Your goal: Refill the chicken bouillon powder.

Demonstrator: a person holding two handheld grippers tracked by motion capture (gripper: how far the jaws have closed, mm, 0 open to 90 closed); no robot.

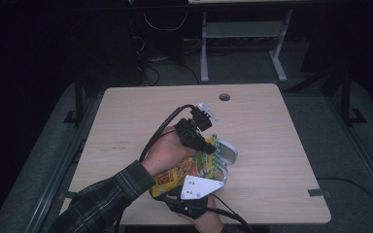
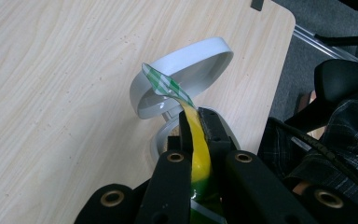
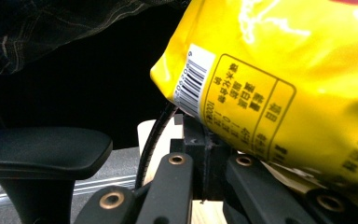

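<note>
A yellow snack bag [image 1: 182,171] with a green-and-white checked top strip hangs between my two grippers over the front of the table. My left gripper [image 1: 209,144] is shut on the bag's top edge; in the left gripper view the jaws [image 2: 195,123] pinch the yellow film [image 2: 198,154] flat. My right gripper [image 1: 187,194], under its grey plate, is shut on the bag's lower end. In the right gripper view the barcoded bag [image 3: 270,70] sits just above the jaws [image 3: 200,140]. A white round tin [image 1: 228,154] with its lid open stands beneath the bag's top [image 2: 177,60].
The light wooden table [image 1: 252,121] has a cable hole [image 1: 224,97] near its far edge. A grey desk frame [image 1: 243,29] stands beyond it on the dark floor. A black chair armrest [image 3: 42,147] is close to the table's near side.
</note>
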